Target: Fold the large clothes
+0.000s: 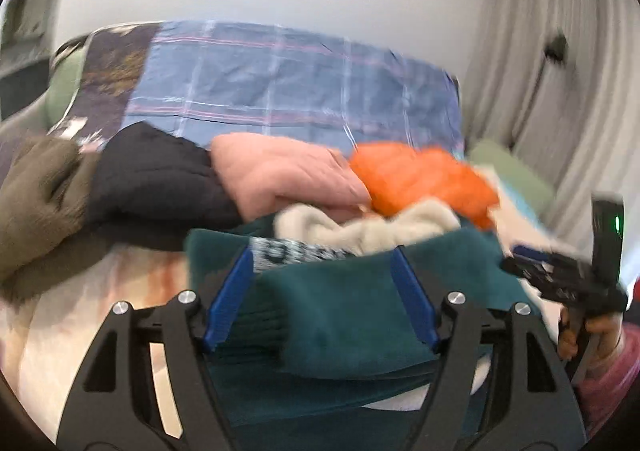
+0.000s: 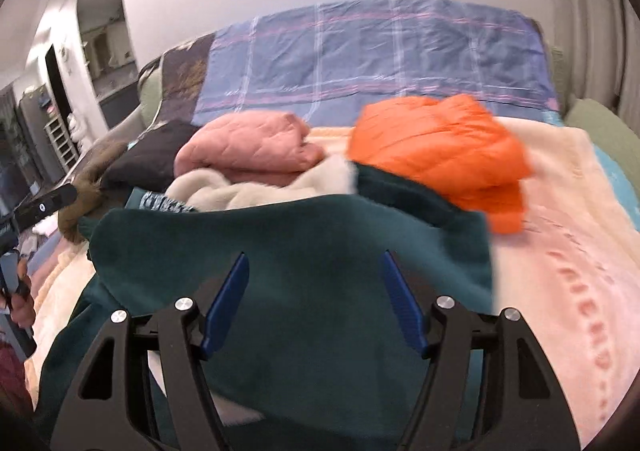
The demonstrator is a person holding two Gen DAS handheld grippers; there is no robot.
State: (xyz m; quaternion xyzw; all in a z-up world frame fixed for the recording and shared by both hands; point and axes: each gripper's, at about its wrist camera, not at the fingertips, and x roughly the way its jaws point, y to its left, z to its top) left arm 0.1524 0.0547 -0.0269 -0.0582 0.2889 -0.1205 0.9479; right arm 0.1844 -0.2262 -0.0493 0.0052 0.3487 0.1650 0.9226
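Note:
A dark teal fleece garment (image 1: 344, 315) with a cream lining (image 1: 368, 227) lies on the bed in front of both grippers; it also fills the middle of the right wrist view (image 2: 304, 263). My left gripper (image 1: 322, 255) is open, its blue fingers (image 1: 230, 299) spread just over the folded teal cloth. My right gripper (image 2: 314, 261) is open above the teal cloth, holding nothing. The right gripper also shows at the right edge of the left wrist view (image 1: 520, 265). Both views are motion-blurred.
Folded clothes lie behind the teal garment: an orange puffer (image 2: 436, 155), a pink quilted piece (image 2: 248, 147), a black piece (image 1: 156, 179) and an olive one (image 1: 36, 199). A blue plaid sheet (image 2: 380, 55) covers the back. A pale pink blanket (image 2: 560, 271) covers the bed.

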